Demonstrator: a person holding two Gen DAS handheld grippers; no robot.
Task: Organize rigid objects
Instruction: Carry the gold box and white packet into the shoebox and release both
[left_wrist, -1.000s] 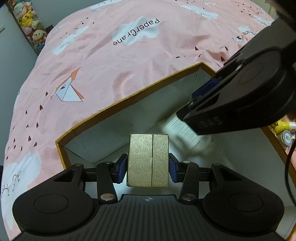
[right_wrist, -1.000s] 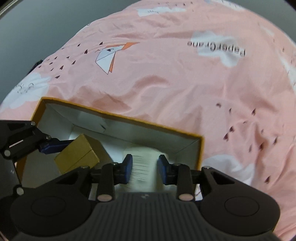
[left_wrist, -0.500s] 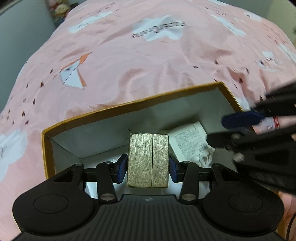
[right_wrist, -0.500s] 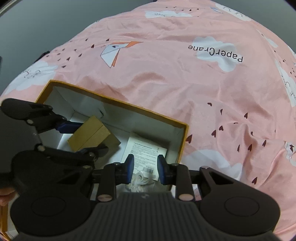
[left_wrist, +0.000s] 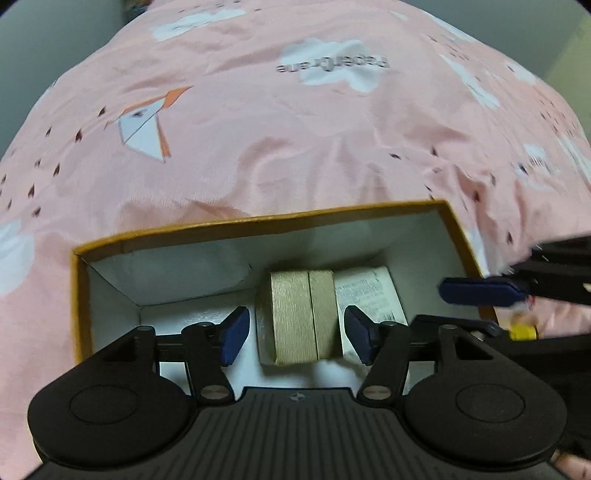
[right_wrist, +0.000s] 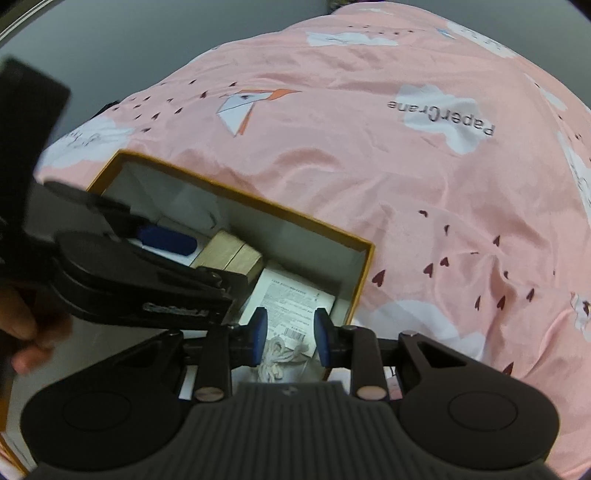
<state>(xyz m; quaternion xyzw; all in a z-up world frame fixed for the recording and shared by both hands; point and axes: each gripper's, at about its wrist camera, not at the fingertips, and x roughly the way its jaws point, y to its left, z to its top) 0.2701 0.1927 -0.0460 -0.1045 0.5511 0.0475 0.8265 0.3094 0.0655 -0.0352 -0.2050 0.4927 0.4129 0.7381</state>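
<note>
An open orange-rimmed box with a white inside lies on a pink bedspread. A small gold box rests on its floor, next to a white packet with printed text. My left gripper is open, its blue pads either side of the gold box and clear of it. In the right wrist view the orange-rimmed box, the gold box and the white packet show. My right gripper is open above the packet, holding nothing.
The pink bedspread with cloud and paper-crane prints surrounds the box. A small yellow-capped item lies just outside the box's right side. The left gripper's body crosses the left of the right wrist view.
My left gripper has opened and let the gold box down onto the box floor. My right gripper has let go of the white packet and drawn back and up.
</note>
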